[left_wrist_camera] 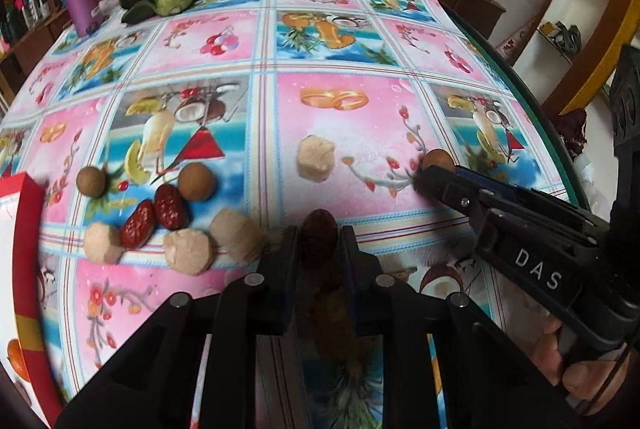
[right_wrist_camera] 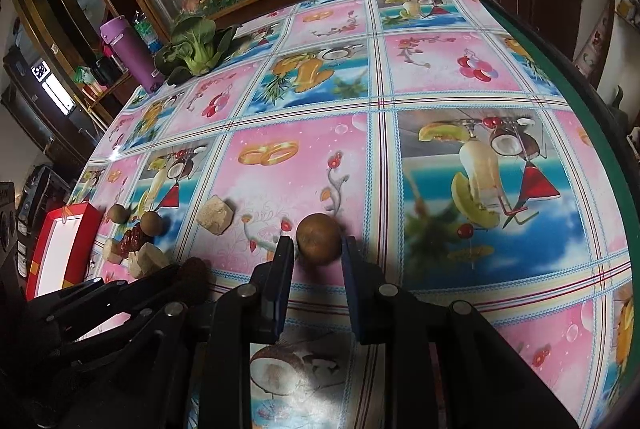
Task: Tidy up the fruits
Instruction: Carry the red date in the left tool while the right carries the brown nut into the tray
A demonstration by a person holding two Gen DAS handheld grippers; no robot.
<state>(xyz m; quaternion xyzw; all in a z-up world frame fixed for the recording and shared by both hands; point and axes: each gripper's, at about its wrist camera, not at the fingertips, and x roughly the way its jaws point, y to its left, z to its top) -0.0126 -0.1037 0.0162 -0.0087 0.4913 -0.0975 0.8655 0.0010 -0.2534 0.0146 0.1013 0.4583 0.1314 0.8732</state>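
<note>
Evidently both grippers are gathering strays toward the sorted cluster at lower left of the left view, where dates [left_wrist_camera: 154, 217], longans [left_wrist_camera: 196, 182] and pale slices [left_wrist_camera: 188, 251] lie grouped by kind. The left gripper [left_wrist_camera: 319, 233] is closed on a date [left_wrist_camera: 319, 229]. The right gripper [right_wrist_camera: 318, 249] brackets a longan [right_wrist_camera: 319, 238] on the table [right_wrist_camera: 460, 77], jaws slightly apart; I cannot tell if they touch. The red box [right_wrist_camera: 64, 249] at far left looks empty.
</note>
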